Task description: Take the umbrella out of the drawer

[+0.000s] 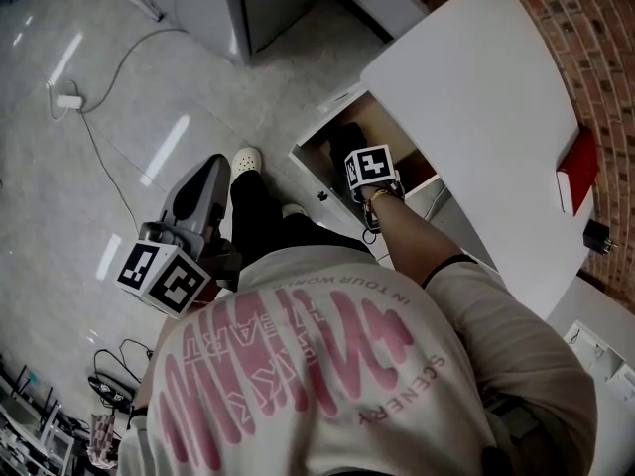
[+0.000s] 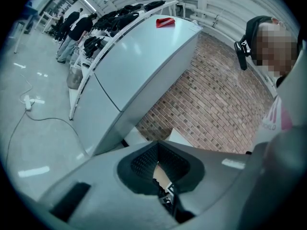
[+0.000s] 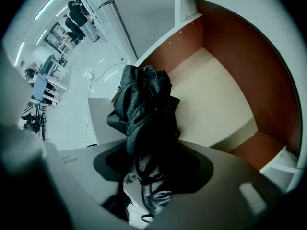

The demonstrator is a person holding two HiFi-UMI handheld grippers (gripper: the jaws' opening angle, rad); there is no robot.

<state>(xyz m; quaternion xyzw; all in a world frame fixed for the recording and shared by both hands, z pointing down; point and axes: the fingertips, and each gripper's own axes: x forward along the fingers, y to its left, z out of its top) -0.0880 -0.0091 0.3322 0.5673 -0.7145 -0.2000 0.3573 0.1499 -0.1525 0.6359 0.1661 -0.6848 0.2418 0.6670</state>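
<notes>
One folded umbrella [image 3: 144,99] gripped by right tongs [image 3: 149,163] above the drawer [image 3: 218,97]

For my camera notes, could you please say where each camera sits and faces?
Head view: on the head, looking steeply down; shirt, right forearm show.
Left gripper view: on left gripper, facing brick wall; fingers show.
Right gripper view: on right gripper, facing down into drawer; fingers hold umbrella.
Shared: head and right gripper views show the drawer.
</notes>
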